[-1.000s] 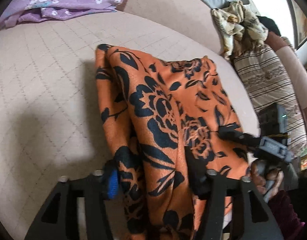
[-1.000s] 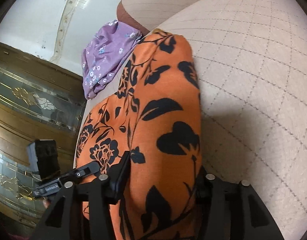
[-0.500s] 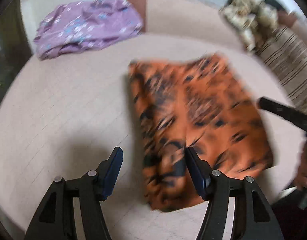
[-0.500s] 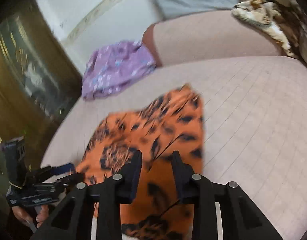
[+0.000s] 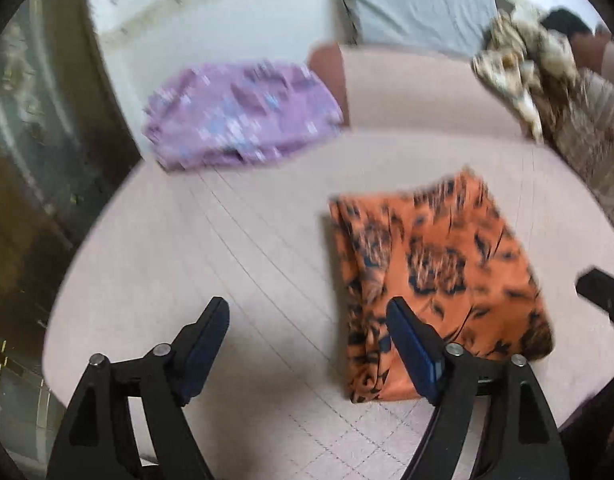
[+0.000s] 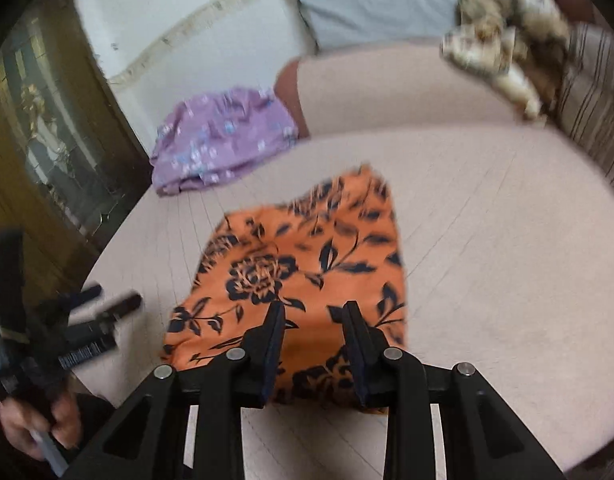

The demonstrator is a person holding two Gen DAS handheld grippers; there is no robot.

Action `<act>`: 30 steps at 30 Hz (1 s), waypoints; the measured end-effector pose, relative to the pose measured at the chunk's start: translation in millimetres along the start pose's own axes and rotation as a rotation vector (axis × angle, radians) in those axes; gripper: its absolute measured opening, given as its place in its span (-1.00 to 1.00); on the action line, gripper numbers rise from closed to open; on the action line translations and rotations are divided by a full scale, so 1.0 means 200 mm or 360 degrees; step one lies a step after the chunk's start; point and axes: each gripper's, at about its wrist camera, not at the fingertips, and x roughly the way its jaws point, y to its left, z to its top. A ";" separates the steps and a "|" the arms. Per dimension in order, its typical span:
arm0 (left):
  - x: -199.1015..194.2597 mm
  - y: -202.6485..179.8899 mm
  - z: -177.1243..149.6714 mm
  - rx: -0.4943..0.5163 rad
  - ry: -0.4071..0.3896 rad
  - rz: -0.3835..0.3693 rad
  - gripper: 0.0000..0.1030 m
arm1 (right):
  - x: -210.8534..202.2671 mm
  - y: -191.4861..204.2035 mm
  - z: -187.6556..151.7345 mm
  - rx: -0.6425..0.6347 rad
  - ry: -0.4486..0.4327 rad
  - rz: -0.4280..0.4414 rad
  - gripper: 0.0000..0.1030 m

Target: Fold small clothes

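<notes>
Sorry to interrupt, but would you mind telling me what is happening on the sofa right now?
A person is folding small clothes with two handheld grippers. The orange floral garment lies folded flat on the pink cushion. The left gripper and right gripper are both open above it, holding nothing. A purple garment lies further back.

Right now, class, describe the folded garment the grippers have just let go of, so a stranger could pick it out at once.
Start at the big pale quilted bed. In its middle, nearest both grippers, lies the orange cloth, folded into a flat rectangle. Its black flower print sets it apart from the purple cloth with small pale flowers near the far edge and the crumpled cream cloth at the far right.
</notes>
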 end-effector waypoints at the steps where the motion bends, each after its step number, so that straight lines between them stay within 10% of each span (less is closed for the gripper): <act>1: -0.07 0.02 0.02 -0.0017 -0.0050 0.0018 0.67 | -0.03 0.03 0.02 -0.0019 -0.0024 -0.0018 -0.33; 5: -0.31 0.04 0.08 -0.0036 -0.0231 0.0056 0.75 | -0.30 0.10 0.05 -0.0072 -0.0198 -0.0064 0.39; 14: -0.74 0.06 0.11 -0.0070 -0.0517 0.0104 0.96 | -0.73 0.29 0.11 -0.0192 -0.0476 -0.0197 0.38; 30: -1.05 0.06 0.11 -0.0076 -0.0685 0.0180 1.00 | -0.92 0.38 0.06 -0.0234 -0.0509 -0.0285 0.38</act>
